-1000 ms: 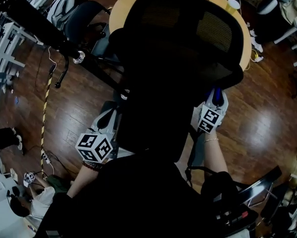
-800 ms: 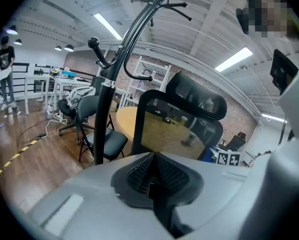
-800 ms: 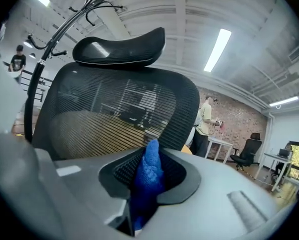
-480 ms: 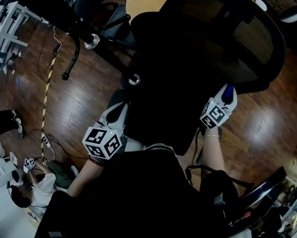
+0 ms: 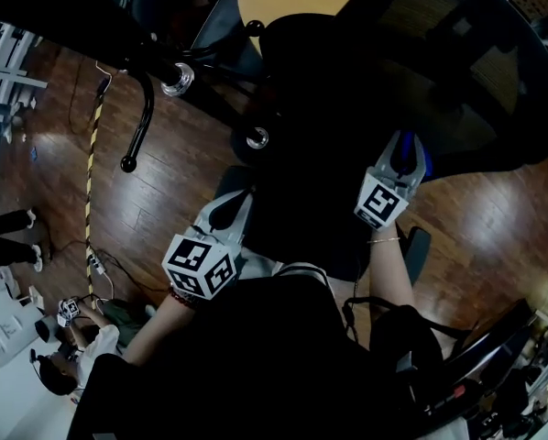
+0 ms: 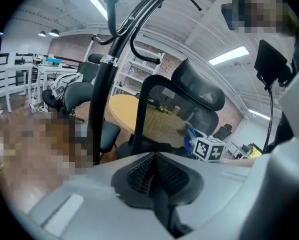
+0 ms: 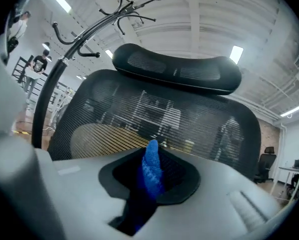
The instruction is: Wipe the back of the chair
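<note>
Fingers [image 7: 180, 178] of right gripper [image 7: 152, 158] pinching blue cloth [image 7: 150, 173], chair back [image 7: 154, 104] just ahead

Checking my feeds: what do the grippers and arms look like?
Both the left gripper and right gripper: light grey shells, black ribbed pads, white cube with black square markers each. Thin bracelet on the right wrist, dark beaded one on the left; black top.

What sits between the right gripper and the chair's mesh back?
Only the blue cloth, pinched in the right gripper; the right gripper view shows it.
</note>
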